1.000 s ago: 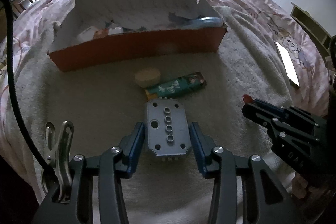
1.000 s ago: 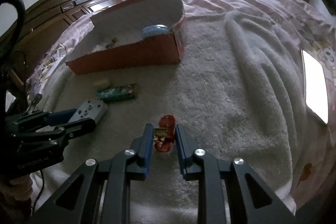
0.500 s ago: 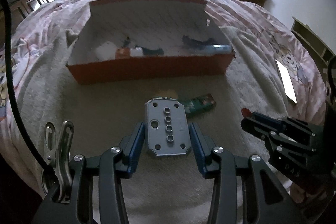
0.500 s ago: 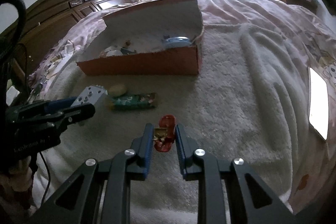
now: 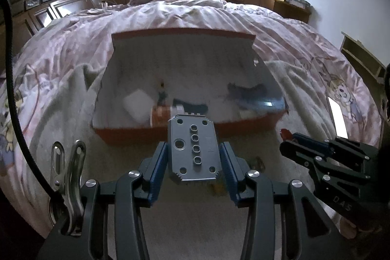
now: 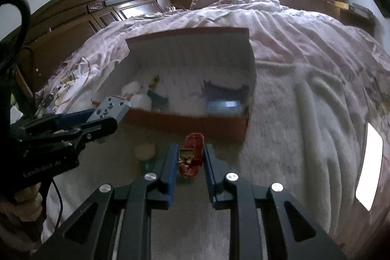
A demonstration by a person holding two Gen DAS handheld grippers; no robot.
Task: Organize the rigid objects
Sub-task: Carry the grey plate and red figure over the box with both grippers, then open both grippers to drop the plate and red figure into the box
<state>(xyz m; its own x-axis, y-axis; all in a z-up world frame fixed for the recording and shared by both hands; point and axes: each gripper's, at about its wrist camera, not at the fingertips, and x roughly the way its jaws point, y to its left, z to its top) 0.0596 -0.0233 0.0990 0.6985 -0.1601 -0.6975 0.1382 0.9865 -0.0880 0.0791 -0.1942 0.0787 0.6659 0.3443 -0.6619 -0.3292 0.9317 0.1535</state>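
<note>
My left gripper [image 5: 193,157] is shut on a grey block [image 5: 193,150] with round holes, held above the grey blanket in front of the orange box [image 5: 158,135]. In the right wrist view the same grey block [image 6: 111,110] shows at the left in the left gripper [image 6: 107,118]. My right gripper [image 6: 189,155] is shut on a small red toy [image 6: 191,154], lifted just before the orange box [image 6: 185,123]. The right gripper [image 5: 288,141] shows at the right of the left wrist view, the red toy [image 5: 285,133] at its tip. Several items lie in the box.
A yellow round piece [image 6: 145,151] and a green packet [image 6: 146,165] lie on the blanket below the grippers. A bright phone [image 6: 369,167] rests at the right on the bedspread. A dark wooden headboard [image 6: 73,23] stands at the left. A metal clip [image 5: 67,177] hangs on my left gripper.
Both grippers have risen and moved toward the orange box with their objects still held. The box looks nearer and its inside is more in view.
</note>
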